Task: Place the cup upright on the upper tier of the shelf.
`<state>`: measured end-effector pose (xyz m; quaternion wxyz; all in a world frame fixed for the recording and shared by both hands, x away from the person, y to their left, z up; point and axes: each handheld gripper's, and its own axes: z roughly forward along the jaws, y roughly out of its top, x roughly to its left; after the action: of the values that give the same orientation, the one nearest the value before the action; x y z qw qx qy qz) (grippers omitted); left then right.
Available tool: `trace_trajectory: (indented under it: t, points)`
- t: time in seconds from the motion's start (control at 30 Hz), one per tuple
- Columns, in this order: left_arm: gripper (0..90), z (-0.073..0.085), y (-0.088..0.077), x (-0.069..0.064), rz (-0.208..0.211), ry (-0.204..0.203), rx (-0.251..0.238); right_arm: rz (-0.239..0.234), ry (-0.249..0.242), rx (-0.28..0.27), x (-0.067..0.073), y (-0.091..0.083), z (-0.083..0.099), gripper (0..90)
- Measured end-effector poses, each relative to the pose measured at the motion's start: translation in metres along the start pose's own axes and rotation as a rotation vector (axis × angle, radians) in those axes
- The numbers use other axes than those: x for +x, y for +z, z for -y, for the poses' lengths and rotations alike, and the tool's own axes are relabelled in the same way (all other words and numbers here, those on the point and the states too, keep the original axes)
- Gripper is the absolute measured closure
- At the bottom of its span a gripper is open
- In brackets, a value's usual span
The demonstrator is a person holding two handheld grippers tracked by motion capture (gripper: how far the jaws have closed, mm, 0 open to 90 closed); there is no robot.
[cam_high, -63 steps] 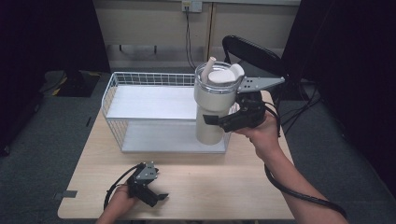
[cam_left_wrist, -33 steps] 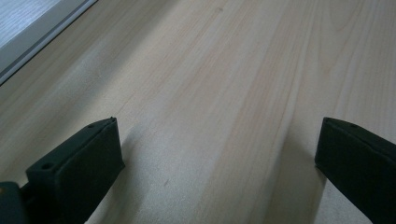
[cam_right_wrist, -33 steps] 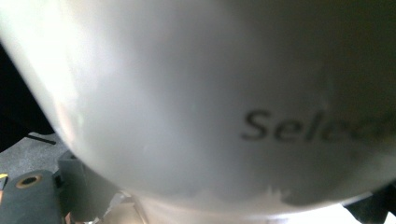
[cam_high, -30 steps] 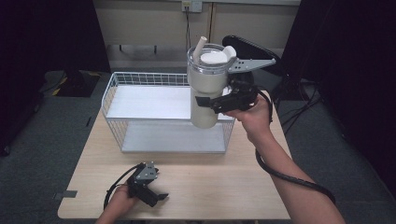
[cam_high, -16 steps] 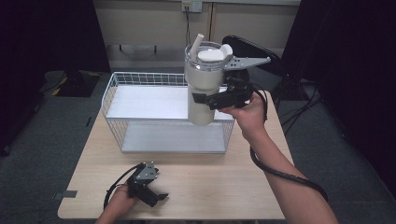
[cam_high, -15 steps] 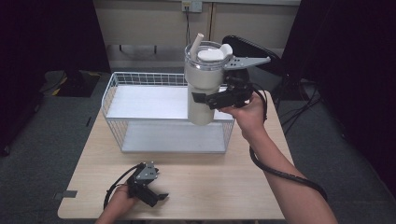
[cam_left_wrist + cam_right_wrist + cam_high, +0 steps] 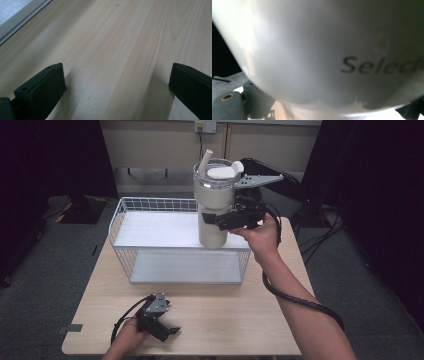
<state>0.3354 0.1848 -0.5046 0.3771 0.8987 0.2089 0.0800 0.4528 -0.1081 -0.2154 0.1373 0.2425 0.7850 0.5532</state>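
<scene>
Clearly, the tumbler (image 7: 214, 205) is held upright in the air above the right part of the wire basket (image 7: 150, 222), its long axis vertical, clamped at mid-body by the right gripper (image 7: 222, 221). The right forearm is raised and extended forward. The left gripper (image 7: 159, 320) is rested on the table (image 7: 225, 320) near the front edge, fingers (image 7: 41, 91) spread and empty.

Cream tumbler (image 7: 212, 205), white wire basket (image 7: 150, 220), pale wood table (image 7: 225, 320).

A light wooden table (image 7: 225, 320) carries a white wire basket (image 7: 150, 245).
</scene>
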Motion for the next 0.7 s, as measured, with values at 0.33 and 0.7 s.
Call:
trace_trajectory:
  t: [0.33,0.7]
  points:
    - [0.1,0.000,0.000,0.000,0.000,0.000,0.000,0.028,-0.006,0.001,-0.005,0.007,-0.004,9.4]
    - [0.0,0.000,0.000,0.000,0.000,0.001,0.000,0.040,0.000,0.010,-0.011,0.017,-0.003,9.4]
